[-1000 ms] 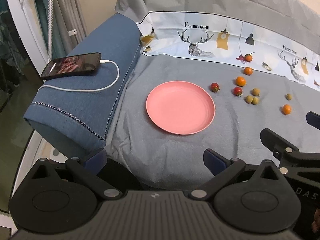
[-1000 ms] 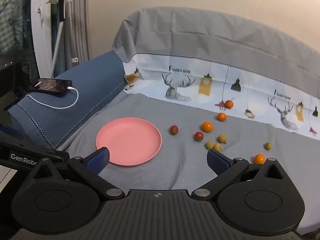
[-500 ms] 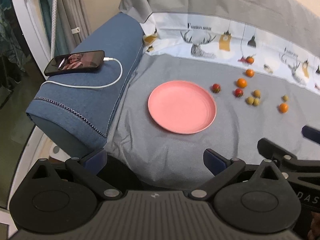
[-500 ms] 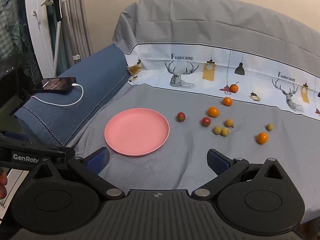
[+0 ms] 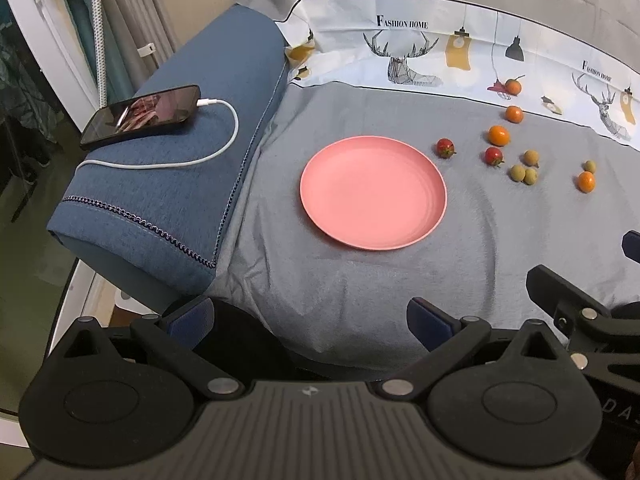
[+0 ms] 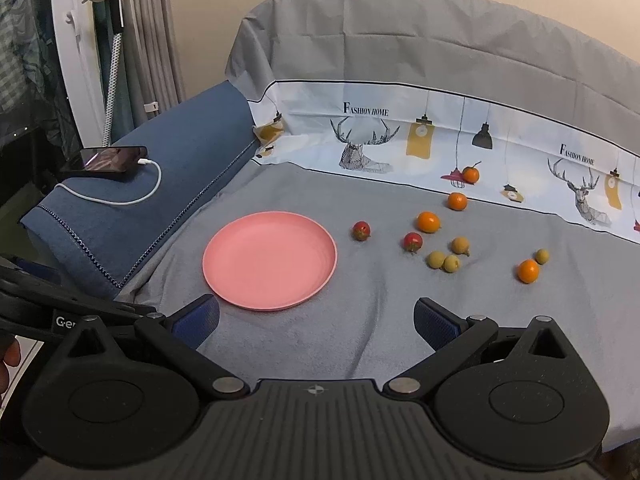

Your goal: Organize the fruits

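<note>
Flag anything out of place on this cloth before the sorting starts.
Nothing is spilled or damaged. The pink plate holds nothing, while the small fruits, such as a red tomato and an orange, lie loose on the grey cloth. A charging phone rests on the blue cushion.

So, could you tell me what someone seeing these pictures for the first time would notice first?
Most likely the bare pink plate in the middle of the grey sheet, with nothing on it. To its right lies a loose scatter of small fruits: red ones, orange ones and yellowish-green ones. At far left a phone on a white cable rests on the blue cushion.
</note>
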{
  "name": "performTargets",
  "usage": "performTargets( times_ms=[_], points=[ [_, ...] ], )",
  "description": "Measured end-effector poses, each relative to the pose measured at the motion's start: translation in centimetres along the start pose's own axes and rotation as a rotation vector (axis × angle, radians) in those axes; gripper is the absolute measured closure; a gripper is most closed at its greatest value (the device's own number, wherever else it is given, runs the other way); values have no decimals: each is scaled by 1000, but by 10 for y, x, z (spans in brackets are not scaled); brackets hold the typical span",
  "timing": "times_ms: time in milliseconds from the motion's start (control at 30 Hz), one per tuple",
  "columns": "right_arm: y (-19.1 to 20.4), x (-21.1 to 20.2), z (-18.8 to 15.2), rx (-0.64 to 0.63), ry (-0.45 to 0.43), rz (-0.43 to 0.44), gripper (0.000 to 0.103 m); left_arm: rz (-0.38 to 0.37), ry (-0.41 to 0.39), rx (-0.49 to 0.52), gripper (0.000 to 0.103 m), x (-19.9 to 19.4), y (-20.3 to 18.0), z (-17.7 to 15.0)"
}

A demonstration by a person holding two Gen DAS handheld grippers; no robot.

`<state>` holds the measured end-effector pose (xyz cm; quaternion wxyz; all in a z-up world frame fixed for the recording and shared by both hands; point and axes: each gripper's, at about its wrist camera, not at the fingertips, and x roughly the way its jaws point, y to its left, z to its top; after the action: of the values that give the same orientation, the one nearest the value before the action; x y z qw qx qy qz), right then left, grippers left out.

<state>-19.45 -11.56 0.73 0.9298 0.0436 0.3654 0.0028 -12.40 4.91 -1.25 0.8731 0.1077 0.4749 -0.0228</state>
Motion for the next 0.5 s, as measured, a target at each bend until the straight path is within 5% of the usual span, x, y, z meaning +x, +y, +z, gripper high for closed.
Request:
performTargets(
  times_ms=[500],
  points=[
    [2, -13, -1, 0, -40, -13, 1, 0, -10, -12, 1, -11, -1, -2]
  ],
)
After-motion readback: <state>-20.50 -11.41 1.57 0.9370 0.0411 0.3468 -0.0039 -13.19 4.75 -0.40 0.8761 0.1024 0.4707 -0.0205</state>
